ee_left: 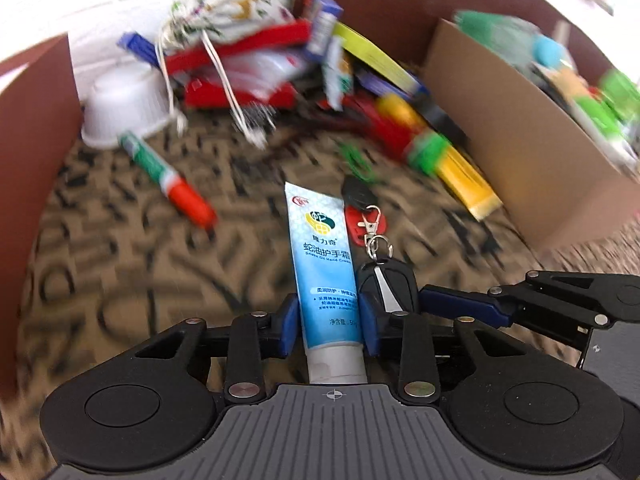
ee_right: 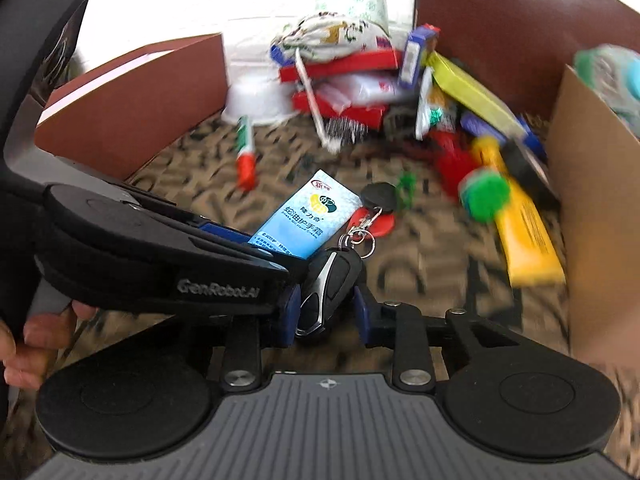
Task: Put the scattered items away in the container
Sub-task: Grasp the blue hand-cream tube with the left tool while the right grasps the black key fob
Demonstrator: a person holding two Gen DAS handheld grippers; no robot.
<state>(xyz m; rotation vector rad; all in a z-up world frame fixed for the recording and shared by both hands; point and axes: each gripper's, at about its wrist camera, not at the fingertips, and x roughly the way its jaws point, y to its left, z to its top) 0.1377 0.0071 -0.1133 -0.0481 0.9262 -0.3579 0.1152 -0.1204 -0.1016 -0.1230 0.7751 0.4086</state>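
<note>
In the left wrist view, the left gripper (ee_left: 331, 320) sits at the bottom centre, its two blue pads clamped on the lower end of a light blue hand cream tube (ee_left: 324, 264). The tube points up the frame, its white cap just below the pads. Just right of the tube lies a black car key (ee_left: 386, 286), joined by a metal clip to red tags and a small black fob (ee_left: 357, 193) (all resting on the patterned cloth (ee_left: 120, 272)). The right gripper (ee_left: 480, 304) reaches in from the right edge toward the key.

In the right wrist view, the right gripper (ee_right: 326, 312) has its blue pads closed against both sides of the car key (ee_right: 326, 288) at lower centre. The left gripper (ee_right: 224, 236) crosses in from the left, holding the tube (ee_right: 306, 216).

A cardboard box (ee_left: 528, 152) stands at the right of the frame. A pile of mixed items fills the upper centre, with a green and red marker (ee_left: 168, 180) lying apart at centre left.
</note>
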